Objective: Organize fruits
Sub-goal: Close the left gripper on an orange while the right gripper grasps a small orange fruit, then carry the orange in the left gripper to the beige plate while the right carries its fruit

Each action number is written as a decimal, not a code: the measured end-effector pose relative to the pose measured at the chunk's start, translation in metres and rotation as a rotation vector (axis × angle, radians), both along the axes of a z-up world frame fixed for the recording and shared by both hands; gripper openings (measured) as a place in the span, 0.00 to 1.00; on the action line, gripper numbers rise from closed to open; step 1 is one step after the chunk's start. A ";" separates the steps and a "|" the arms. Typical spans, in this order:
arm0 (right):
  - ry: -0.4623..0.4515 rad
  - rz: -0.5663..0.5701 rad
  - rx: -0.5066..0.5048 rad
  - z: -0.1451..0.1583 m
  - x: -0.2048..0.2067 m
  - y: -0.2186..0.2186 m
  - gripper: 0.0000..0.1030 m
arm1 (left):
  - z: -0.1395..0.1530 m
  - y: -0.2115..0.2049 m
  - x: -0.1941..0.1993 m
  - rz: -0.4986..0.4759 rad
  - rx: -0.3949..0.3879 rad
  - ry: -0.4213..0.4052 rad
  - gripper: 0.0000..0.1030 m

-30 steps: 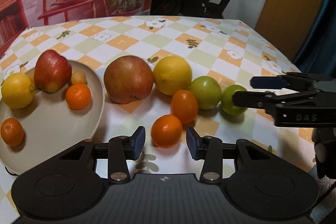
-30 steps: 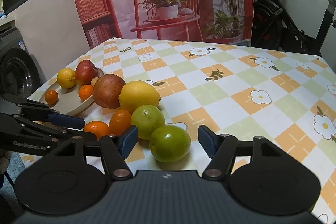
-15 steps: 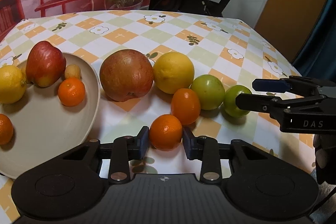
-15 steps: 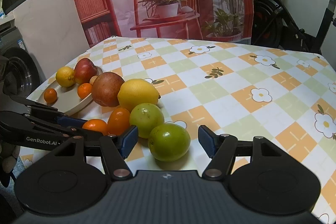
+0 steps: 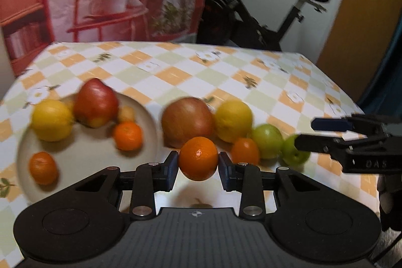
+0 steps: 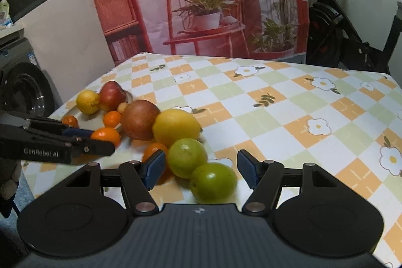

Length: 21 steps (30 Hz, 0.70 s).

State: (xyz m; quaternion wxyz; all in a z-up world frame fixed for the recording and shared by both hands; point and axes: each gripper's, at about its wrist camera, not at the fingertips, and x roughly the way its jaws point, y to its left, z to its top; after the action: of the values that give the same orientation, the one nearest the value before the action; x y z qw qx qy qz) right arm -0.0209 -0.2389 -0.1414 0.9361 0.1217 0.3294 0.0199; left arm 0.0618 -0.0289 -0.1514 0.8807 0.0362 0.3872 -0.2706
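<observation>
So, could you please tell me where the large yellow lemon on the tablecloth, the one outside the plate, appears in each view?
Left wrist view: the lemon sits right of centre, between the big reddish fruit and a green fruit.
Right wrist view: the lemon sits left of centre, just behind the nearer green fruit.
Shared landmark: the reddish fruit touches the lemon's plate-ward side in both views.

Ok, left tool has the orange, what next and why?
Probably carry the orange, clamped in the left tool and lifted off the cloth, leftward over the plate and lower it onto the bare patch, since other fruits already sit there.
</observation>
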 end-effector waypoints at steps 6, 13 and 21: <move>0.006 0.076 -0.020 0.007 0.013 0.022 0.59 | 0.009 0.028 0.005 0.100 0.002 -0.038 0.35; 0.034 0.207 -0.114 0.008 0.039 0.063 0.55 | 0.015 0.057 0.007 0.175 -0.026 -0.050 0.35; 0.095 0.235 -0.178 -0.004 0.061 0.081 0.55 | 0.011 0.082 0.007 0.219 -0.055 -0.040 0.35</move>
State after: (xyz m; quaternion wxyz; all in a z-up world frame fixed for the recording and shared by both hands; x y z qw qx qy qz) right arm 0.0401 -0.1578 -0.1454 0.9178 -0.0002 0.3857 0.0945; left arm 0.0688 0.0536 -0.1406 0.9131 -0.0250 0.3635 -0.1827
